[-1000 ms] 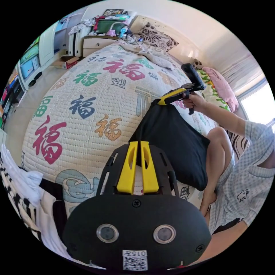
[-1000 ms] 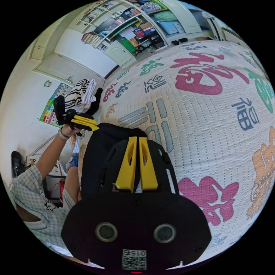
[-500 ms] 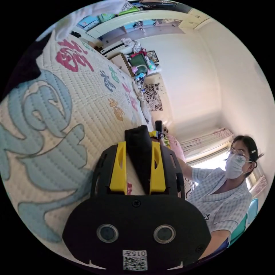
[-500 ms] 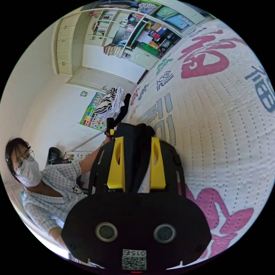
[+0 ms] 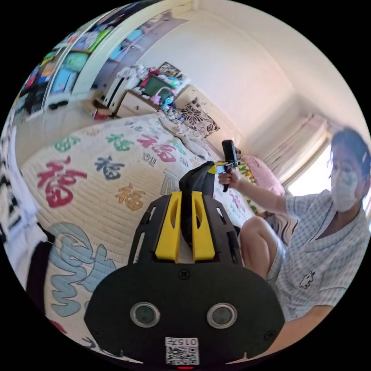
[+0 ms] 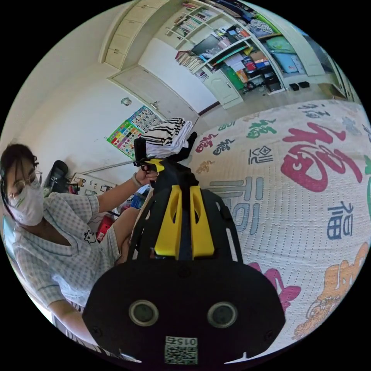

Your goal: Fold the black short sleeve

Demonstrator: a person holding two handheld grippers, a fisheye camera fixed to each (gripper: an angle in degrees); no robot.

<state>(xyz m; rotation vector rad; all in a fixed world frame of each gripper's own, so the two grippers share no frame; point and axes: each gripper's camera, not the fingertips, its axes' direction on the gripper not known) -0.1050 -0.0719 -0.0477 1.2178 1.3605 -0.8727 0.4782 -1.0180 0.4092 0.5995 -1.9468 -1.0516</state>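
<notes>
The black short sleeve (image 5: 197, 181) hangs stretched between the two grippers, lifted clear of the bed (image 5: 96, 181). Its long axis runs from one gripper to the other: in the left gripper view it leads straight away from the left gripper (image 5: 185, 197) toward the right gripper (image 5: 216, 167), so it is seen almost end-on as a narrow, bunched band of plain black cloth with a rounded hump just beyond the yellow fingers (image 5: 170, 226). No print or seam can be made out on it.

The left gripper's fingers are drawn close and pinch the near end of the cloth, which fills the slim gap between them. In the right gripper view the right gripper (image 6: 184, 193) has its fingers (image 6: 169, 224) likewise nearly together with dark cloth in the slot, and the black short sleeve (image 6: 174, 176) rises past their tips toward the left gripper (image 6: 156, 164), held in a hand (image 6: 142, 177). Whether that far gripper's fingers are clamped cannot be told from this view.

Below and beside the fingers lies the quilted bedspread (image 6: 293, 185) with large coloured characters. Beyond the far end of the garment a stack of folded clothes (image 6: 167, 136), striped on top, sits at the bed's edge. The person (image 5: 320, 247) sits beside the bed, in a checked top.
</notes>
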